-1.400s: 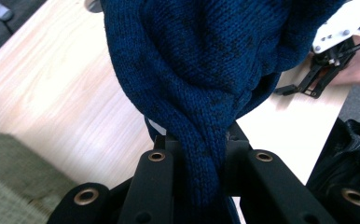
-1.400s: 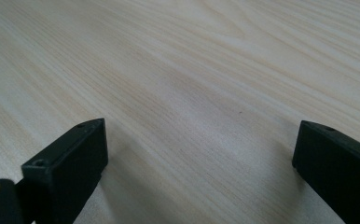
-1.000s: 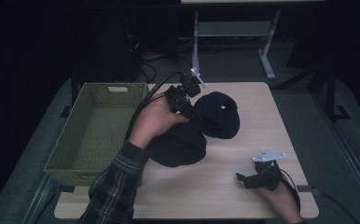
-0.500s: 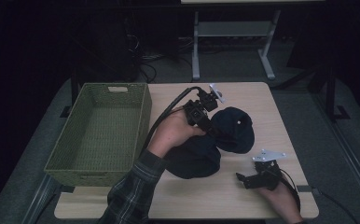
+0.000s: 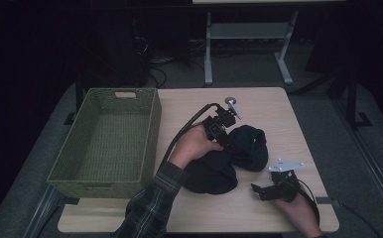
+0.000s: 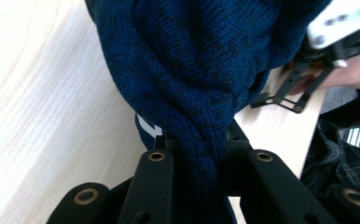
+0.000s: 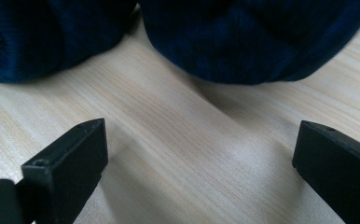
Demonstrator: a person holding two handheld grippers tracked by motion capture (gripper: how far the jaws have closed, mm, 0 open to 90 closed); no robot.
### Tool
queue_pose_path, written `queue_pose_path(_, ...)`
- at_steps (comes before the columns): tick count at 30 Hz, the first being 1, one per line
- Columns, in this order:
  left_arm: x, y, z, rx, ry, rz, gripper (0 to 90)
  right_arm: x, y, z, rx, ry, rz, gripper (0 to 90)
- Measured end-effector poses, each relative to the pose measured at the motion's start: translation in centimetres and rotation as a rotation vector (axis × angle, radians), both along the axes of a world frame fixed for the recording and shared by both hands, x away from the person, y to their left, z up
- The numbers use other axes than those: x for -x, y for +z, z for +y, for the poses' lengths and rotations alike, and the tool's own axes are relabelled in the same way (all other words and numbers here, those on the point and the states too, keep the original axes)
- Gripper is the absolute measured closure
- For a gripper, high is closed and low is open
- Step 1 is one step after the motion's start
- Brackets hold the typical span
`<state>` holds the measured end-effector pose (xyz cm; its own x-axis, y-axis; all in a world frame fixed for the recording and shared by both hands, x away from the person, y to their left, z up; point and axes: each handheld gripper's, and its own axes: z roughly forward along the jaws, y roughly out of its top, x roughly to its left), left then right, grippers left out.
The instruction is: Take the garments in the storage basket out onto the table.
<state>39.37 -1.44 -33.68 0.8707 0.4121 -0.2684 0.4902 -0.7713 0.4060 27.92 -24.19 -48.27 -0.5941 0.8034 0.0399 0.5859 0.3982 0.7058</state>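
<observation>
Two navy knit hats lie on the wooden table [image 5: 279, 109]. My left gripper [image 5: 230, 143] is shut on a bunched fold of the right-hand hat [image 5: 251, 148]. In the left gripper view the knit hat [image 6: 201, 60] runs down between the jaws of the left gripper [image 6: 194, 140] and hangs over the tabletop. The second hat [image 5: 212, 173] lies flat under the left wrist. My right gripper [image 5: 258, 191] rests near the table's front right, jaws wide apart and holding nothing. In the right gripper view the right gripper [image 7: 201, 140] faces both hats [image 7: 262, 37] across bare wood.
A green woven basket [image 5: 152, 129] with nothing in it stands along the table's left side. A metal stand [image 5: 209, 44] and cables sit on the dark floor behind the table. The far right of the tabletop is bare wood.
My left gripper has moved right and toward the person, dragging the gripped hat with it across the table. The right gripper has stayed put and open.
</observation>
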Motion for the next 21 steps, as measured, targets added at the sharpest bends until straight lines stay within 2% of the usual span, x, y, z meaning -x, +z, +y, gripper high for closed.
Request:
queue_pose_path(3,-0.7,-0.9,0.2,0.013,0.005,0.005,77.4,0.0,0.0,0.0,0.0,0.0,-0.001,2.9)
queue_pose_path(4,-1.2,-1.3,0.4,0.01,0.011,-0.015,76.8,0.0,0.0,0.0,0.0,0.0,-0.001,2.9)
queue_pose_path(6,-1.5,-1.6,0.5,0.006,0.018,-0.024,76.1,0.0,0.0,0.0,0.0,0.0,-0.001,2.9)
queue_pose_path(10,-2.4,-2.6,0.9,-0.033,0.05,-0.068,75.2,0.0,0.0,0.0,0.0,-0.001,0.001,2.9)
queue_pose_path(11,-2.7,-3.0,1.2,-0.057,0.051,-0.099,74.5,0.0,0.0,0.0,-0.001,-0.002,0.003,2.9)
queue_pose_path(12,-2.7,-3.0,1.2,-0.057,0.051,-0.099,74.4,0.0,0.0,0.0,-0.001,-0.002,0.003,2.9)
queue_pose_path(16,-3.3,-4.0,1.6,-0.11,0.07,-0.149,73.4,0.0,0.0,0.0,-0.002,-0.003,0.003,2.9)
queue_pose_path(18,-3.7,-5.0,1.8,-0.154,0.087,-0.173,72.6,0.0,0.0,0.0,-0.005,-0.001,-0.001,2.9)
queue_pose_path(21,-4.0,-5.7,1.9,-0.166,0.087,-0.181,71.3,0.0,0.0,0.0,-0.005,-0.002,-0.001,2.9)
